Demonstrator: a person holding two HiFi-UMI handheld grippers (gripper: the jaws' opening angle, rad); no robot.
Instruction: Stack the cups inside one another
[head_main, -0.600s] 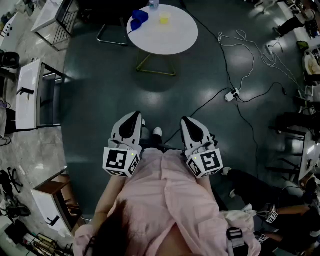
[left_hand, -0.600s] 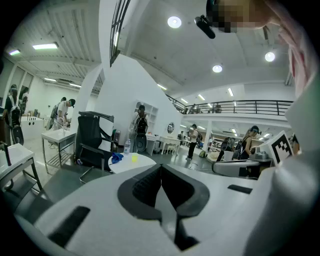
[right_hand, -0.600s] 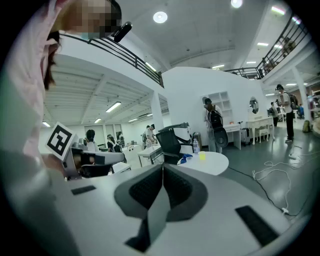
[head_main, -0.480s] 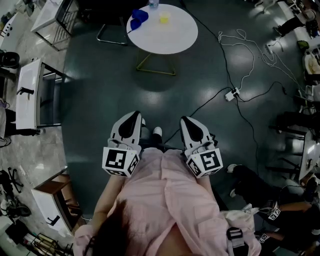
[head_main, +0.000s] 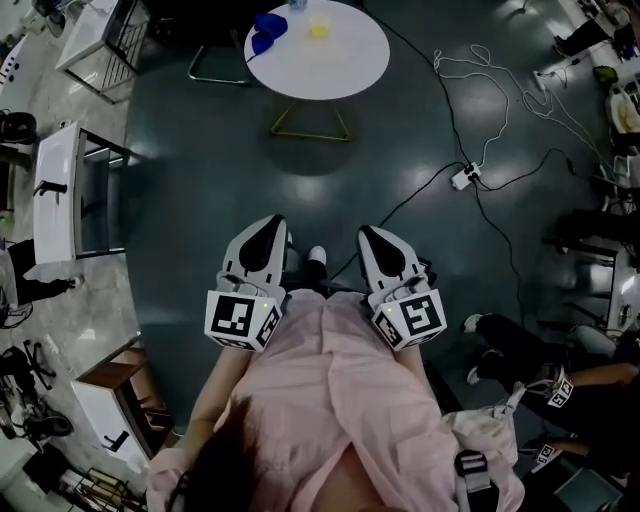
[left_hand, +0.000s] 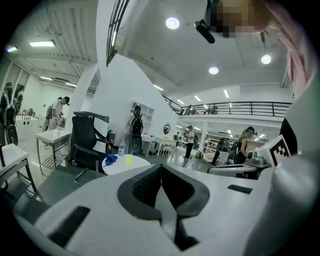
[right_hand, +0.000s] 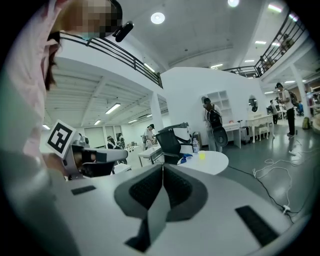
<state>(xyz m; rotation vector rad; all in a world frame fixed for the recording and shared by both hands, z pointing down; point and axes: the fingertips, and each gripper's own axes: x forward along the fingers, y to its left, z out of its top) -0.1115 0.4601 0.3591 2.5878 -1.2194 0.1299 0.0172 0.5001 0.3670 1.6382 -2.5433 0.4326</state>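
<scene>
The left gripper (head_main: 264, 228) and right gripper (head_main: 378, 236) each had fingers clenched on nothing. The blue cup (head_main: 268, 30) and yellow cup (head_main: 319, 28) sat well ahead of the fingers on the round bench (head_main: 330, 75), the left gripper probably the nearer.

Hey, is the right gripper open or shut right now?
Shut. The right gripper shows its fingers pressed together at the tips, with nothing between them.

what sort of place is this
Probably a big open lab or workshop hall: a power strip on the dark floor, white desks along the edge, a mezzanine railing overhead.
</scene>
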